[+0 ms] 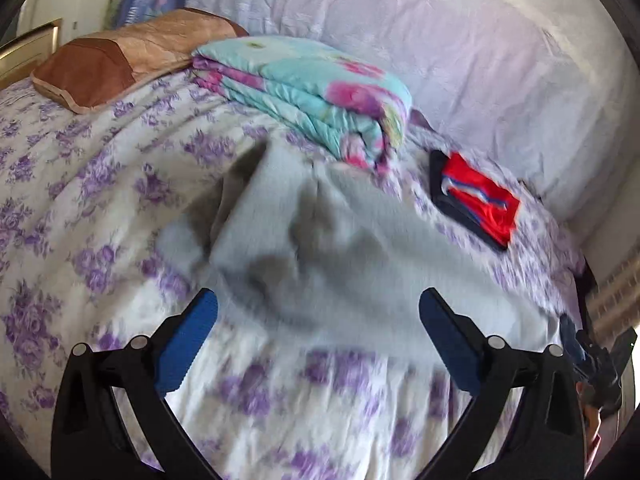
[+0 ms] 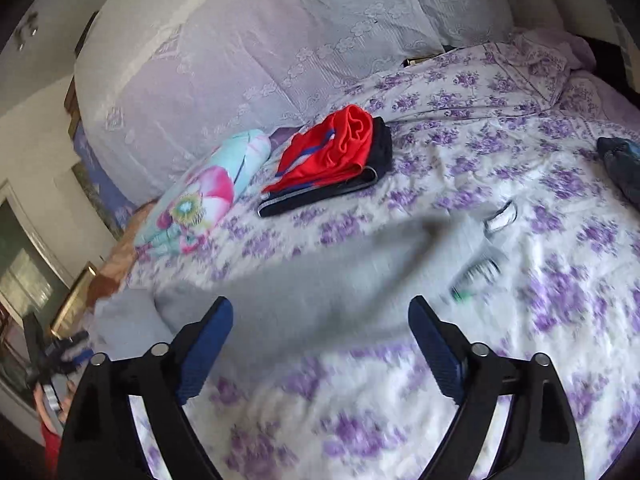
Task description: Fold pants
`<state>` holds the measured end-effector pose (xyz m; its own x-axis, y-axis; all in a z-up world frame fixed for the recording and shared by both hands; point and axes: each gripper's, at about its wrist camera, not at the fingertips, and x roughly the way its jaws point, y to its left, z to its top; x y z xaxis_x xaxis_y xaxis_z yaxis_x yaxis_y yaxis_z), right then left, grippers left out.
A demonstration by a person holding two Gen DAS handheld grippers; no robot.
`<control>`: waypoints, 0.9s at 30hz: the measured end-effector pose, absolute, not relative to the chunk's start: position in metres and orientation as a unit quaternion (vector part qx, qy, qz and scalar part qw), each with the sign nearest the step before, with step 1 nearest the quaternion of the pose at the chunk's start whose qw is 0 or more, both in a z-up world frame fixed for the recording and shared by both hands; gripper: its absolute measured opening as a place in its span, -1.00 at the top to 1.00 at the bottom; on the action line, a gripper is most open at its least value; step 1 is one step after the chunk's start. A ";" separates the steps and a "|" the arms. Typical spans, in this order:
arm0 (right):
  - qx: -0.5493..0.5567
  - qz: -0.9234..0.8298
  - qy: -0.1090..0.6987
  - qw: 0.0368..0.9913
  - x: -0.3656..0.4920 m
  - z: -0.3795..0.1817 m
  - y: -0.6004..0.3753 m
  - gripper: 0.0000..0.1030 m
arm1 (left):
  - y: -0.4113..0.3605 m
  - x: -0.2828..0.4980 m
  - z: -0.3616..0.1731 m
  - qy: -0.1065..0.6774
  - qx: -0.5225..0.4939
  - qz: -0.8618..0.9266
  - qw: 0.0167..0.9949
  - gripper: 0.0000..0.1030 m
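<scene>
Grey pants (image 1: pixel 332 240) lie crumpled on the flowered bedsheet (image 1: pixel 80 208), blurred in both views. My left gripper (image 1: pixel 318 300) hovers over their near edge, jaws wide apart with nothing between the blue pads. In the right wrist view the same grey pants (image 2: pixel 340 276) spread flat, a white label or drawstring (image 2: pixel 500 218) at their right end. My right gripper (image 2: pixel 320 308) stands open above the near hem, empty. The other gripper (image 2: pixel 60 354) shows at the left edge of that view, and the right one (image 1: pixel 592 360) at the right edge of the left view.
A folded red and dark garment stack (image 2: pixel 336 160) lies beyond the pants. A folded turquoise floral quilt (image 1: pixel 312 92) and a brown pillow (image 1: pixel 112 60) sit at the bed's head. A pale lace-covered headboard (image 2: pixel 240 60) rises behind. A dark cloth (image 2: pixel 622 164) lies at far right.
</scene>
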<state>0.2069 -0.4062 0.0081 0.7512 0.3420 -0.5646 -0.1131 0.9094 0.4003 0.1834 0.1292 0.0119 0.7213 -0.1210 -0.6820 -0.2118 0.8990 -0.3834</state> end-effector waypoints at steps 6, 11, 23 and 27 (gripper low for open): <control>0.177 0.123 0.364 0.906 0.183 -0.026 -0.421 -0.77 | 0.147 0.165 -0.017 0.393 -0.307 -0.001 0.867 -0.91; 0.219 0.137 0.372 0.891 0.186 -0.041 -0.422 -0.77 | 0.139 0.185 -0.017 0.404 -0.316 -0.009 0.859 -0.91; 0.247 0.151 0.381 0.878 0.195 -0.053 -0.415 -0.77 | 0.105 0.176 0.016 0.357 -0.268 -0.044 0.894 0.75; 0.257 0.168 0.389 0.869 0.186 -0.057 -0.412 -0.77 | 0.117 0.143 0.063 0.309 -0.303 -0.096 0.896 0.75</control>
<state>0.1861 -0.4125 -0.0565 0.6415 0.4912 -0.5893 -0.0919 0.8118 0.5767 0.1428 0.1175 0.0631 0.7910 -0.3587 -0.4956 -0.0157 0.7979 -0.6026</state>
